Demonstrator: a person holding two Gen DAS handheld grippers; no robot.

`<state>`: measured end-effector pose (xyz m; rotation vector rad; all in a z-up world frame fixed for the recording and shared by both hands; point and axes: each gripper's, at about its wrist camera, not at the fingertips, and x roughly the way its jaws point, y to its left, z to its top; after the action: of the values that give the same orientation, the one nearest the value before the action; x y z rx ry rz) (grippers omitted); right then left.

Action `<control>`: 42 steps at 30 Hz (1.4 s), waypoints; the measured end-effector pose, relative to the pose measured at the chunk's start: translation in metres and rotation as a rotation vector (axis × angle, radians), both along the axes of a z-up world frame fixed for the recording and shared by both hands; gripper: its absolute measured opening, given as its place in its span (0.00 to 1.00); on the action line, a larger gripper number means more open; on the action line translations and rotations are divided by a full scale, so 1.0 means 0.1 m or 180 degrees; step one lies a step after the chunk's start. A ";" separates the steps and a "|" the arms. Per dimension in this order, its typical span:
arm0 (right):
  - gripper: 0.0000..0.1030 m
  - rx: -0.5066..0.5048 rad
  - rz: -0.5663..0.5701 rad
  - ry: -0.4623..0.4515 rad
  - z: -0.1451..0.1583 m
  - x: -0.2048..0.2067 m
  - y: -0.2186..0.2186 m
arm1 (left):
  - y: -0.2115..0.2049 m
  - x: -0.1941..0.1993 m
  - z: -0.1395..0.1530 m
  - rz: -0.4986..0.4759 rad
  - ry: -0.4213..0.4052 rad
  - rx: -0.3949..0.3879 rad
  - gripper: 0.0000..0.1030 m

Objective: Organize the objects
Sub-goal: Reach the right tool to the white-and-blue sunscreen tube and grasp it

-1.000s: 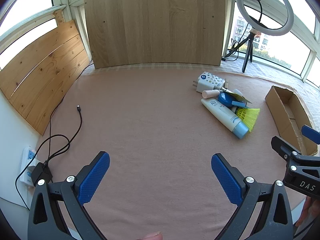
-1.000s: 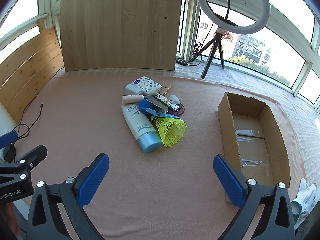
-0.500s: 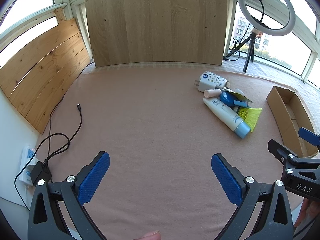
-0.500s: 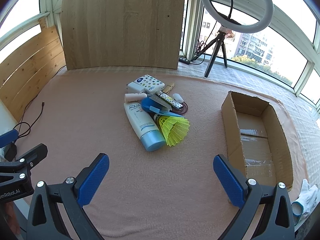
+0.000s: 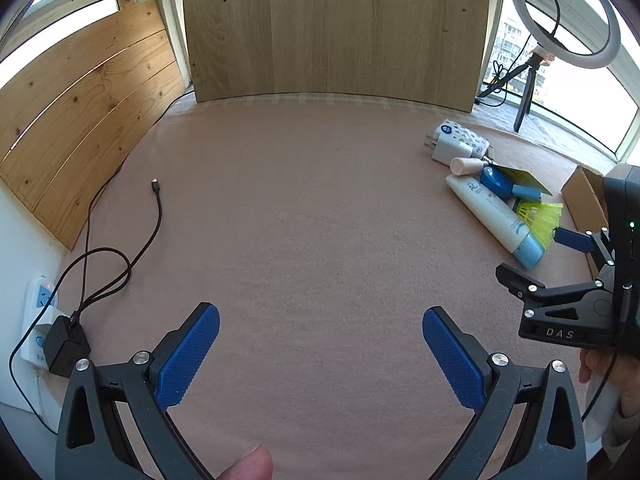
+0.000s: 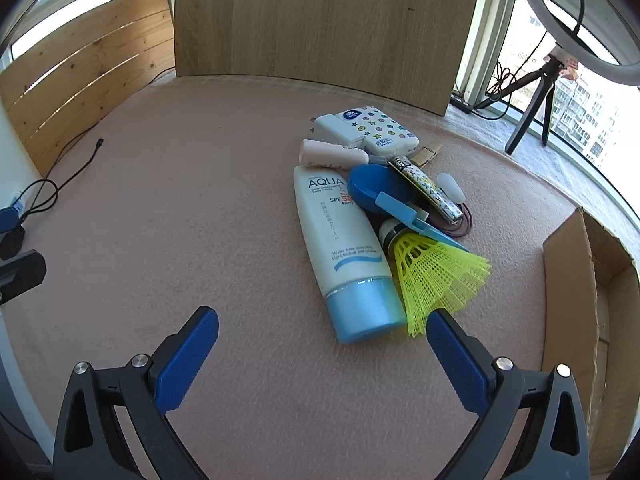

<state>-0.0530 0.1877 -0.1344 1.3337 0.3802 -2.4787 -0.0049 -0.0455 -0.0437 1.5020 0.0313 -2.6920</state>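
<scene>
A heap of small items lies on the pink mat: a white sunscreen tube [image 6: 344, 248] with a blue cap, a yellow shuttlecock [image 6: 436, 276], a blue scoop [image 6: 380, 194], a white charger [image 6: 362, 130], a small pale tube [image 6: 332, 154] and a patterned lighter [image 6: 430, 192]. My right gripper [image 6: 322, 354] is open just short of the sunscreen tube's cap, holding nothing. My left gripper [image 5: 320, 350] is open over bare mat, far left of the heap [image 5: 494, 196]. The right gripper [image 5: 572, 276] appears from the side in the left wrist view.
An open cardboard box [image 6: 580, 292] lies right of the heap. A black cable [image 5: 132, 236] runs to a power strip [image 5: 38, 316] at the left edge. Wooden boards [image 5: 332, 28] stand behind, a ring light [image 5: 564, 12] on a tripod at back right.
My right gripper has moved forward and closer to the heap, which now fills more of its view. The left gripper stayed nearly still. Both remain open.
</scene>
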 end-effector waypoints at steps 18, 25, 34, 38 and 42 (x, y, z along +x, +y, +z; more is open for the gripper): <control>0.20 -0.0309 0.0922 -0.0338 -0.12 0.40 -0.14 | -0.15 -0.02 -0.41 -0.0291 -0.0011 0.0513 0.99; 0.21 -0.0273 0.1209 -0.0326 -0.13 1.04 -0.24 | -0.05 0.05 -0.50 -0.0397 -0.0027 0.0631 0.99; 0.42 -0.0250 0.1124 -0.0214 0.18 1.34 0.20 | 0.03 0.15 -0.48 -0.0428 -0.0019 0.0638 0.95; 0.45 -0.0291 0.1221 -0.0090 0.24 1.26 0.11 | 0.11 0.18 -0.41 -0.0527 0.0009 0.0635 0.95; 0.52 -0.0014 0.1639 -0.0140 0.06 1.07 0.03 | 0.30 0.25 -0.44 -0.1239 0.0122 0.0584 0.95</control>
<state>0.0538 0.1908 -0.1281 1.1132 0.6186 -2.0183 0.0201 -0.0153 -0.0875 1.6571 -0.0147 -3.0970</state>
